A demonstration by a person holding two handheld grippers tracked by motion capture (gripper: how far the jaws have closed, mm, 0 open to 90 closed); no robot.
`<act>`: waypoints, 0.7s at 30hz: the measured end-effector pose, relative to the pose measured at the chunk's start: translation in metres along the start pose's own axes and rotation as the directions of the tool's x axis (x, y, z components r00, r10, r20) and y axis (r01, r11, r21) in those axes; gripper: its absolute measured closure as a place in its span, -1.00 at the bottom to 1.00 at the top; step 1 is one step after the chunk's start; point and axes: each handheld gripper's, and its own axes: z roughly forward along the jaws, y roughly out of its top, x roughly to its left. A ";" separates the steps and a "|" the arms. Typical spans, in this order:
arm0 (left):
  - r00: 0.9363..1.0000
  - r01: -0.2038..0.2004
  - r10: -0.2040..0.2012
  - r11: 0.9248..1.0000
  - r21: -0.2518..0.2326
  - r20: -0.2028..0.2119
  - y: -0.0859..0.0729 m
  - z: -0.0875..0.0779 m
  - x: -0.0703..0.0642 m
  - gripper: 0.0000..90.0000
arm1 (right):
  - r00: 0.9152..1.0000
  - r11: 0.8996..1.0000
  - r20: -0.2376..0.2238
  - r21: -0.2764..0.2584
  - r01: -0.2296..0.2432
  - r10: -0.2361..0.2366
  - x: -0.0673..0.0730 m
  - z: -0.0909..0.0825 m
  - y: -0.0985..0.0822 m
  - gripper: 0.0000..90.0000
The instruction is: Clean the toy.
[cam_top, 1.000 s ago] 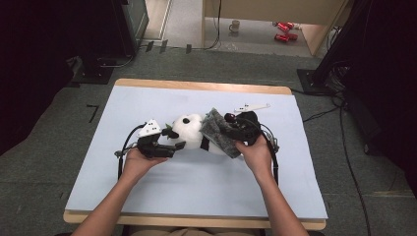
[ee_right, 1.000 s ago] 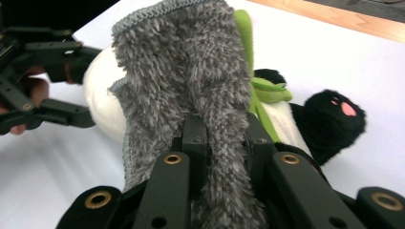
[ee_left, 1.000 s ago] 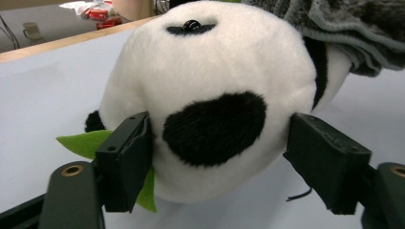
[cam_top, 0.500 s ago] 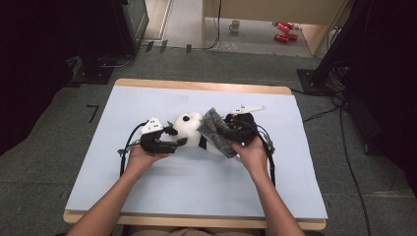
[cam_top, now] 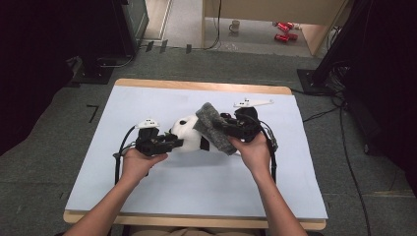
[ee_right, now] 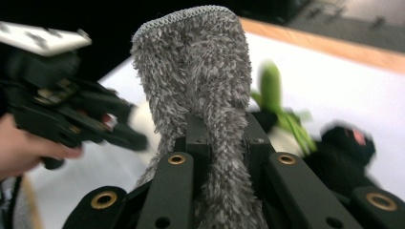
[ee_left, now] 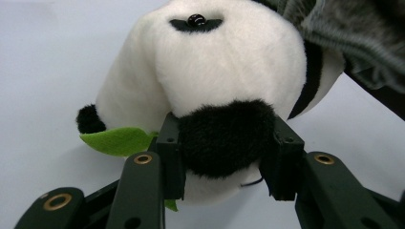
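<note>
Pinching panda toy (ee_left: 224, 86) by black ear, left gripper (ee_left: 227, 160) just closed; grey sock (ee_right: 200, 95) clamped in right gripper (ee_right: 227, 138), lying just beyond toy's far side

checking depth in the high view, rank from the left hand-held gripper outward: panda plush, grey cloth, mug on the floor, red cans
1. panda plush, clamped in the left hand-held gripper
2. grey cloth, just right of it on the table
3. mug, far floor beyond the table
4. red cans, farther right on that floor
</note>
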 end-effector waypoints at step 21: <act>0.999 -0.001 -0.001 0.999 -0.034 -0.039 -0.017 0.017 -0.010 0.23 | 0.992 0.991 0.043 0.064 0.116 -0.119 0.023 0.060 -0.024 0.69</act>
